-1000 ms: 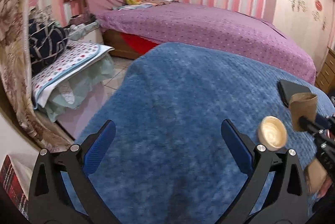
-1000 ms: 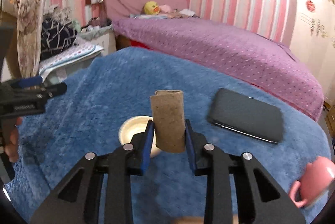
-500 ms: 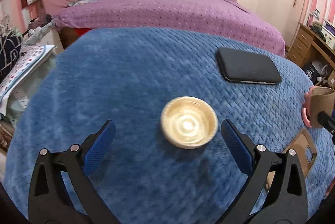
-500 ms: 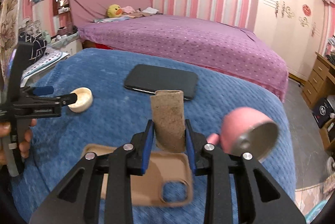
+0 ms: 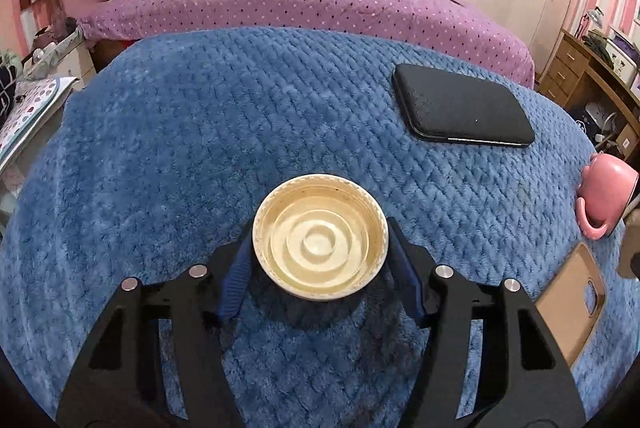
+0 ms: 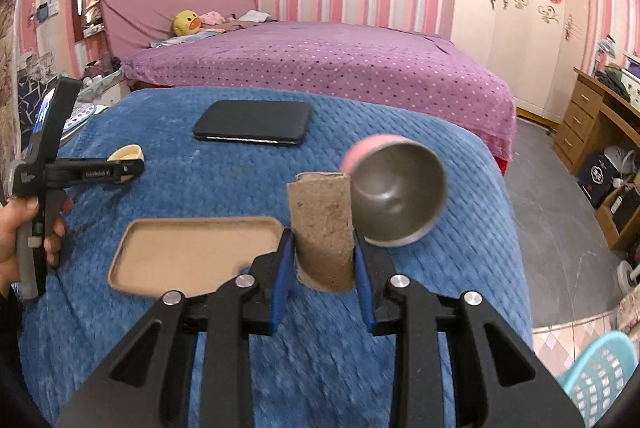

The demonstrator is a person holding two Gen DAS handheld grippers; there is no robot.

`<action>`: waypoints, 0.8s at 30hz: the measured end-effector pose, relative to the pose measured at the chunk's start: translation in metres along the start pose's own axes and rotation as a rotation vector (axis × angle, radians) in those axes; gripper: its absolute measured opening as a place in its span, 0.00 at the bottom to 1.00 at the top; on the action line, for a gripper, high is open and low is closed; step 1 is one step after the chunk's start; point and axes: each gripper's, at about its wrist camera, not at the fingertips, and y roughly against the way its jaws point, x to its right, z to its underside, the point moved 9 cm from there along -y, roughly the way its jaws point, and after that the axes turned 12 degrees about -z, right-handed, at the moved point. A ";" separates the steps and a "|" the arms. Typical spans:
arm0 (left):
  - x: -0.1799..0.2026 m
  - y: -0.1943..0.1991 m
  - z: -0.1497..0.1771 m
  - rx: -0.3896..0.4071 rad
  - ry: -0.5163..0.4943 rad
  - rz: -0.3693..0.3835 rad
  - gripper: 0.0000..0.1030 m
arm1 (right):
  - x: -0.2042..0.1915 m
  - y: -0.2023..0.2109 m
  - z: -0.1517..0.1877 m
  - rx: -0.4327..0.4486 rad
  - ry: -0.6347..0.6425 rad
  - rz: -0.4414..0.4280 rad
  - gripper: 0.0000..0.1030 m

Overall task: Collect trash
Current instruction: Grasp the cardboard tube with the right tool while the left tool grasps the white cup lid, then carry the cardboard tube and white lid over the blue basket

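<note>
The cream plastic lid sits low in the middle of the left wrist view, on the blue blanket, with the left claw around it. That claw's jaws have just been closing: half a second ago they stood wide with the lid lying clear ahead of them, and now the blue pads lie against the lid's two sides, clamped on it or very nearly so. I judge this second piece of trash caught but not yet lifted.

In the right wrist view the right claw is clamped on the cardboard tube, upright at the centre of the frame, the same hold as a second ago. At the lower right corner a pale blue basket has come into sight on the floor; it may be the place for the trash, though I cannot tell.

Other things lie on the blanket: a black phone in the upper right of the left wrist view, a pink mug on its side at the right edge, and a tan phone case left of the tube. The person's hand grips the left tool at the far left.

Behind is a purple dotted bed with a yellow duck toy, pink striped walls, a cream wardrobe and a wooden dresser at right.
</note>
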 end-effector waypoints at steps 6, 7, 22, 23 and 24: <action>0.001 0.042 -0.005 0.076 0.028 -0.003 0.59 | 0.024 0.034 0.017 0.020 -0.045 0.040 0.28; 0.004 0.048 -0.005 0.089 0.027 -0.002 0.59 | 0.029 0.041 0.021 0.026 -0.056 0.047 0.28; 0.097 0.181 0.032 0.310 -0.053 0.063 0.59 | 0.104 0.126 0.055 0.124 -0.154 0.143 0.28; 0.110 0.188 0.038 0.328 -0.076 0.069 0.59 | 0.109 0.131 0.057 0.128 -0.157 0.149 0.28; 0.123 0.196 0.045 0.349 -0.102 0.068 0.59 | 0.114 0.136 0.059 0.132 -0.163 0.155 0.28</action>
